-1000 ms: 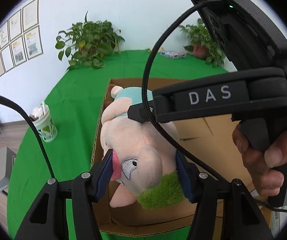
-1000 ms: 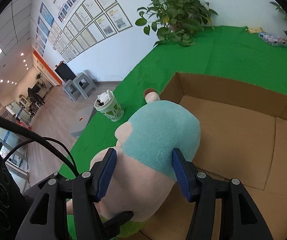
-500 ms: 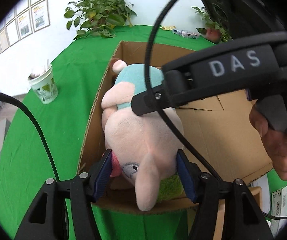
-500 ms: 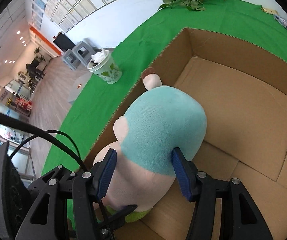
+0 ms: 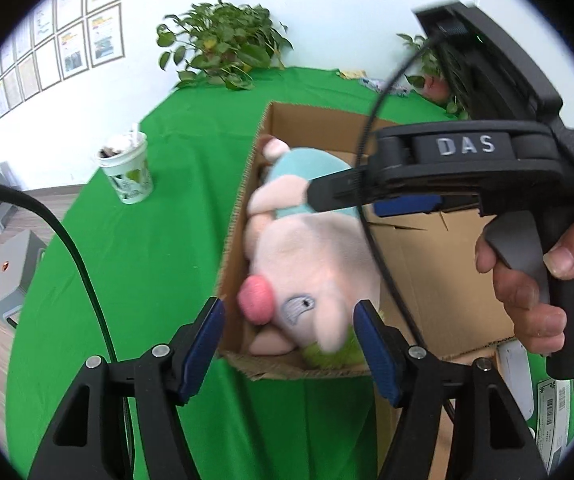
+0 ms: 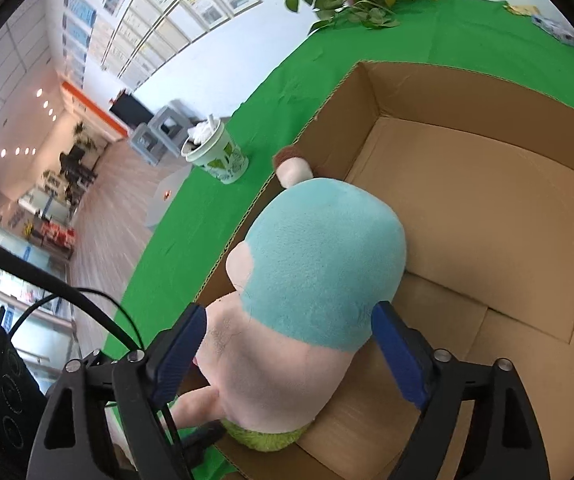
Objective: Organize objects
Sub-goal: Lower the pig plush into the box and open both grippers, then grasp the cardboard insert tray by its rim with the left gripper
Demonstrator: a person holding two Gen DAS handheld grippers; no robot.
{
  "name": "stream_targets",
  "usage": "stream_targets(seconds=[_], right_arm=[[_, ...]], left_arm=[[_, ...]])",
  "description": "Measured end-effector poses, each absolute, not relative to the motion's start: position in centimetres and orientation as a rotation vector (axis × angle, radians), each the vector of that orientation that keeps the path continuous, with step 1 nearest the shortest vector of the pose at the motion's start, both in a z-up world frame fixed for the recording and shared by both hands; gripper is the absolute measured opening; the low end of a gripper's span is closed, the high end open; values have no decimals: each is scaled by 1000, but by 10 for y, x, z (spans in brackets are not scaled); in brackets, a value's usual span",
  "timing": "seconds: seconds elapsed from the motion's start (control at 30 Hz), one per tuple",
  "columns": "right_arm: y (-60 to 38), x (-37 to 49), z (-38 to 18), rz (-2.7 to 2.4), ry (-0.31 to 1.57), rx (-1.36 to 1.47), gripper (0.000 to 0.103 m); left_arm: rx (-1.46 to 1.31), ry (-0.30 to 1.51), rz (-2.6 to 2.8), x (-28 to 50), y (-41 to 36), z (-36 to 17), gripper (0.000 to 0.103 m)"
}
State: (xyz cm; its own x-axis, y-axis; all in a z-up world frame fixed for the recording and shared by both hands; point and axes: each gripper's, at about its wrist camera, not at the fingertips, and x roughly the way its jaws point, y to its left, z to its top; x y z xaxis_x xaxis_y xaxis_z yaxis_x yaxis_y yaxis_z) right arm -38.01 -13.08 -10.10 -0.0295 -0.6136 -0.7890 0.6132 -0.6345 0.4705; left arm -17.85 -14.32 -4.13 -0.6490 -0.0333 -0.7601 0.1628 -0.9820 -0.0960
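A pink plush pig point(image 5: 307, 256) with a teal body and green tuft lies in the near left corner of an open cardboard box point(image 5: 439, 264) on the green table. My left gripper point(image 5: 289, 344) is open, its pads spread wider than the pig's head and drawn back over the box's near rim. My right gripper point(image 6: 287, 348) is open too, its pads point(image 6: 179, 348) apart on either side of the pig's teal body point(image 6: 323, 264). In the left wrist view the right gripper's body point(image 5: 467, 160) crosses above the pig.
A paper cup point(image 5: 127, 172) with trash stands on the green cloth left of the box; it also shows in the right wrist view point(image 6: 217, 154). Potted plants point(image 5: 223, 48) sit at the table's far edge. The box floor point(image 6: 487, 240) right of the pig is bare. Stools stand on the floor at left.
Both grippers have opened and let go of the pig, which has dropped into the box corner. The left gripper has pulled back from the pig's head.
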Motion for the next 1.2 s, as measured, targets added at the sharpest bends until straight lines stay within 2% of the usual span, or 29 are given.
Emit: stream_targets(seconds=[0.1,0.23,0.3,0.43,0.6,0.9,1.07,1.2], right_arm=[[-120,-373,-91,-1834,-38,1343,90],[-101,-348,-68,-1983,19,1283,100],[-78,-326,-48,-2089,80,1228,102],[-31,-280,-17,-2257,132,1088,102],[28,-226,2,-2363,78,1028,102],[72,-149,9,-2378,19,962,102],[86,-124,0,-2347,2,1012,102],[79,-102,-13,-2201,-14,1029,102]], left_arm=[[1208,233,-2756,-168,-149,-35,66],[1076,163,-2778,-149,-146,-19,66],[985,91,-2802,-134,-137,-7,77],[914,26,-2868,-106,-115,8,79],[971,135,-2880,-85,-109,3,79],[1129,311,-2873,-62,-104,-24,79],[1035,238,-2862,-50,-92,-24,79],[1059,288,-2873,-43,-91,-29,79]])
